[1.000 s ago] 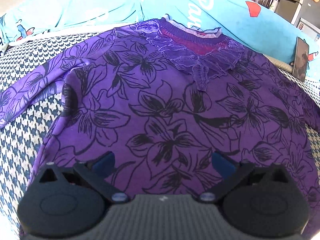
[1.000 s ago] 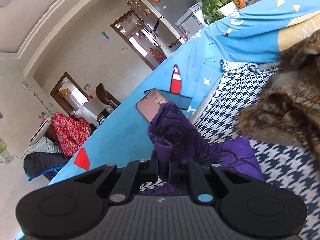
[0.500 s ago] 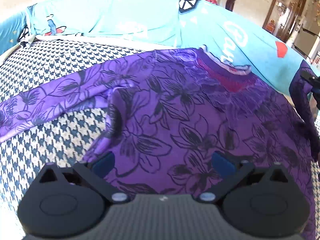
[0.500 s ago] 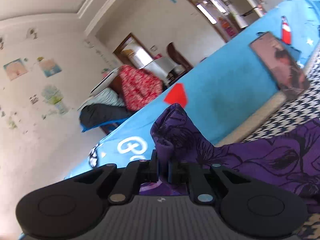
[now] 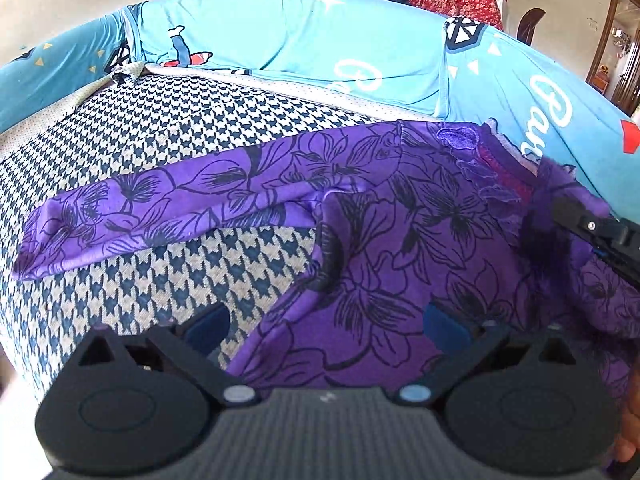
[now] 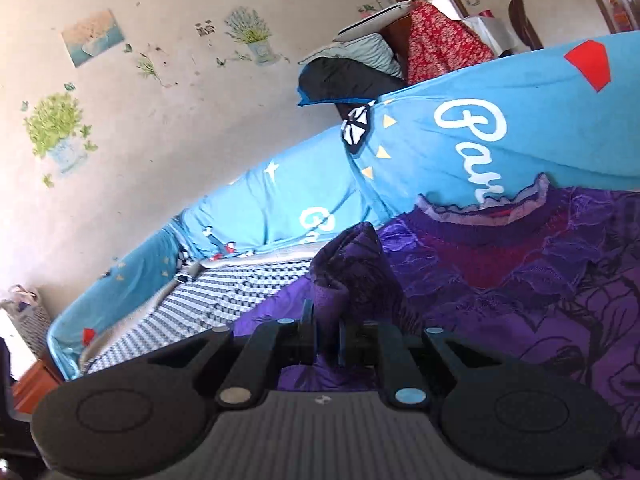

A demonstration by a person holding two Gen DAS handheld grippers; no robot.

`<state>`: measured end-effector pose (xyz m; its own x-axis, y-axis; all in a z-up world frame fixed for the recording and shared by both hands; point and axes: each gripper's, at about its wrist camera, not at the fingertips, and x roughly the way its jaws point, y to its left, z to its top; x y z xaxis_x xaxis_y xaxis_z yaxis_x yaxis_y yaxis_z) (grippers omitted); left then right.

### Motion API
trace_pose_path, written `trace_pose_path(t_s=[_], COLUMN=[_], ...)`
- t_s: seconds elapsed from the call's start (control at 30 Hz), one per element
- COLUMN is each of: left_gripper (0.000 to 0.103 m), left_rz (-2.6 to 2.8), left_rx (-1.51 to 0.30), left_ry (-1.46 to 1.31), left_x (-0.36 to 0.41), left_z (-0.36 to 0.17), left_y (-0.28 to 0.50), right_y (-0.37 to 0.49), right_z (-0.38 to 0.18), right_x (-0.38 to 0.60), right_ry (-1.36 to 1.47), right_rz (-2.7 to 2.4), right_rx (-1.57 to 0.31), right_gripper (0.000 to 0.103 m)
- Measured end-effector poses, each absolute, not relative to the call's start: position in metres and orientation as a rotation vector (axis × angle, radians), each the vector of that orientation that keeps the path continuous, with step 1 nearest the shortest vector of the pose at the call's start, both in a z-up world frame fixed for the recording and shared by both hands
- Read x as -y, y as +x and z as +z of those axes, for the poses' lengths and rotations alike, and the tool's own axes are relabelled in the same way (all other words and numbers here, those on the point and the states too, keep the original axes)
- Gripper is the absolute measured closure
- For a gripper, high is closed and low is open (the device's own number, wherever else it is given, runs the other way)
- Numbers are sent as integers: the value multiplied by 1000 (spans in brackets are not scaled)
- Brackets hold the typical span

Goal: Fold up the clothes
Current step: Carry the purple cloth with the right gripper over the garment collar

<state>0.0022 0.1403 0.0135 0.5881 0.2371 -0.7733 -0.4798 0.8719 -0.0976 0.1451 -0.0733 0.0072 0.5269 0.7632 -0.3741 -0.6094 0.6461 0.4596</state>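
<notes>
A purple floral top (image 5: 392,248) lies face up on a houndstooth sofa seat (image 5: 168,280), its left sleeve (image 5: 160,216) stretched out to the left. My left gripper (image 5: 326,328) is open and empty just above the top's lower left edge. My right gripper (image 6: 326,340) is shut on the right sleeve's cuff (image 6: 352,268) and holds it over the chest, below the lace collar (image 6: 492,216). The right gripper also shows at the right edge of the left wrist view (image 5: 580,220).
A light blue printed cover (image 5: 320,48) drapes the sofa back (image 6: 500,128) behind the top. Red and dark clothes (image 6: 400,60) are piled behind the sofa. A wicker basket (image 6: 28,316) stands at the far left by the wall.
My right gripper has carried the sleeve cuff leftward over the top's body, up to the collar. My left gripper has swung left, bringing the outstretched left sleeve into view.
</notes>
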Motion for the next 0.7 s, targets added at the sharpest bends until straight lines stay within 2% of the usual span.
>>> trace_pose_path(t_s=[0.1, 0.7], left_gripper=[0, 0], left_rz=[440, 311], left_rx=[-848, -897], left_ry=[-307, -265], left_x=[-140, -105], left_z=[13, 1], left_y=[2, 27], right_y=[147, 134], right_z=[2, 3], right_x=[68, 147], right_ry=[267, 183], right_rz=[848, 692], right_rx=[-664, -716], right_gripper=[71, 64])
